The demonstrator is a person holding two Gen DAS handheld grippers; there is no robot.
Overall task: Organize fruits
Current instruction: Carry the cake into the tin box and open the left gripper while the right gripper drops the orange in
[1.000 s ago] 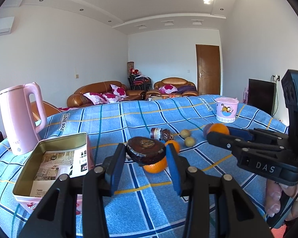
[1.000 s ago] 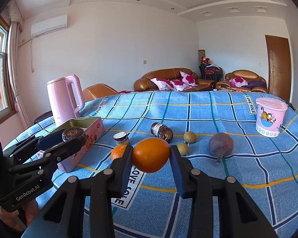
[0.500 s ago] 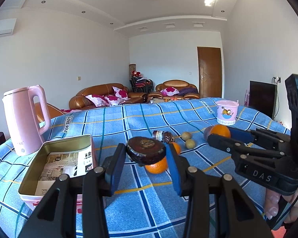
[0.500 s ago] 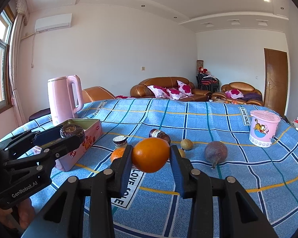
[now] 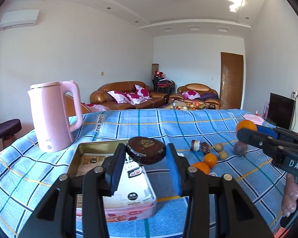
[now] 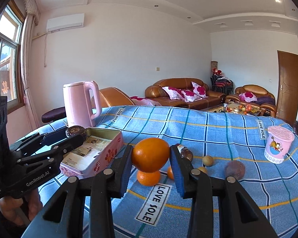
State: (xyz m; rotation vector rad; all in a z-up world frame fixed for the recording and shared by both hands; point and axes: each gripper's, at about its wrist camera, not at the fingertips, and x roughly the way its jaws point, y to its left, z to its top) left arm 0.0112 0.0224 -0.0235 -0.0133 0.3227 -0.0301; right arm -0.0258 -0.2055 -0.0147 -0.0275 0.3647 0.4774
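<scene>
My left gripper [image 5: 147, 156] is shut on a dark brown wrinkled fruit [image 5: 147, 153] and holds it over the near end of the open pink tin box [image 5: 117, 208]. It also shows in the right wrist view [image 6: 75, 133]. My right gripper [image 6: 151, 156] is shut on an orange [image 6: 150, 154], held above the blue checked cloth [image 6: 218, 132]. On the cloth lie two small oranges [image 5: 205, 163], a purple passion fruit [image 6: 234, 169], two small tan fruits [image 6: 208, 160] and a halved dark fruit [image 5: 200, 146].
A pink kettle [image 5: 53, 117] stands at the cloth's back left behind the tin. A pink lidded cup [image 6: 278, 146] stands at the right. Sofas and a door lie beyond the table.
My left gripper has swung left with the dark fruit, from over the small oranges to over the tin box. My right gripper keeps hold of the orange and has turned a little left.
</scene>
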